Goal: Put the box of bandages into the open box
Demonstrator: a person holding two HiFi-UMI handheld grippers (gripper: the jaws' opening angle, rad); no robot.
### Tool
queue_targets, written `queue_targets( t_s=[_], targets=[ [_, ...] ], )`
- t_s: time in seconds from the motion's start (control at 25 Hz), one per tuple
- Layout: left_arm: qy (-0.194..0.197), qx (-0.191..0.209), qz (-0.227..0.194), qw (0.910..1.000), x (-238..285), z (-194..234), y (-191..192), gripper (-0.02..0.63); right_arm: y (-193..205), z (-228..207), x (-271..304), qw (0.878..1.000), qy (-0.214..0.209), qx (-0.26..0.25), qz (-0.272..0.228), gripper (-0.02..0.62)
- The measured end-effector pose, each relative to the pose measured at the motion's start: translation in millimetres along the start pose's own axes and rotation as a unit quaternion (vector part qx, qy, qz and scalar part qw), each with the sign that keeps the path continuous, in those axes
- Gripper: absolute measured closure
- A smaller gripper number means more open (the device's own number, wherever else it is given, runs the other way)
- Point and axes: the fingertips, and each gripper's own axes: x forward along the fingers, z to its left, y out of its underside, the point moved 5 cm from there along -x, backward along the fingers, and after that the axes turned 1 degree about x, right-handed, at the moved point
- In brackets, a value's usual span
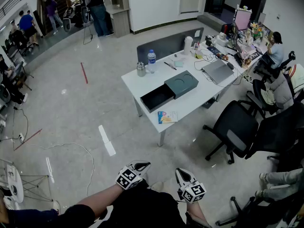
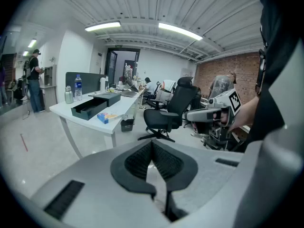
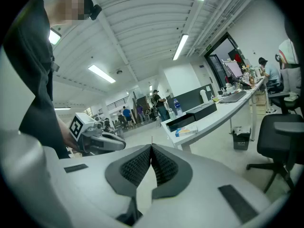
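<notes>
The box of bandages (image 1: 167,117) is a small blue and white pack lying at the near edge of the white table (image 1: 199,96). Behind it lies the dark open box (image 1: 169,90), its drawer pulled out to the left and empty. Both show small in the left gripper view, the bandage box (image 2: 104,117) and the open box (image 2: 95,105), and in the right gripper view, the bandage box (image 3: 184,131) and the open box (image 3: 194,115). My left gripper (image 1: 141,166) and right gripper (image 1: 180,173) are held low near my body, far from the table, both shut and empty.
A water bottle (image 1: 151,60), a metal cup (image 1: 140,69), a laptop (image 1: 218,70) and desk clutter sit on the table. Black office chairs (image 1: 236,129) stand to its right. A tripod and cables (image 1: 28,175) lie on the floor at left. People stand in the background.
</notes>
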Motion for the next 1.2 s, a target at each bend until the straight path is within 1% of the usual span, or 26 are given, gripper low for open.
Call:
queue_targets(
  t_s=[0.24,0.44,0.84,1.04,1.2],
  targets=[
    [-0.024,-0.017,-0.019,0.9994,-17.8,17.5,5.0,0.598,-4.2,10.1,15.4,1.000,-0.014,-0.015,0.007,0.569],
    [-0.039,-0.026,-0.029,0.9985,-24.5,29.0,4.9,0.598,-9.7,11.9,19.3,1.000,-0.008,-0.017,-0.001,0.569],
    [-0.061,-0.052,-0.045,0.9958,-29.2,30.2,6.7,0.598,-10.7,8.8,13.7,1.000,-0.007,-0.015,-0.005,0.569],
    [-0.064,-0.043,-0.045,0.9960,-28.7,28.1,3.7,0.598,-11.9,4.8,12.2,1.000,-0.007,-0.016,-0.006,0.569],
    [-0.071,-0.044,-0.045,0.9954,-34.8,29.7,3.1,0.598,-9.2,4.0,17.8,1.000,-0.012,-0.011,-0.004,0.569]
  ],
)
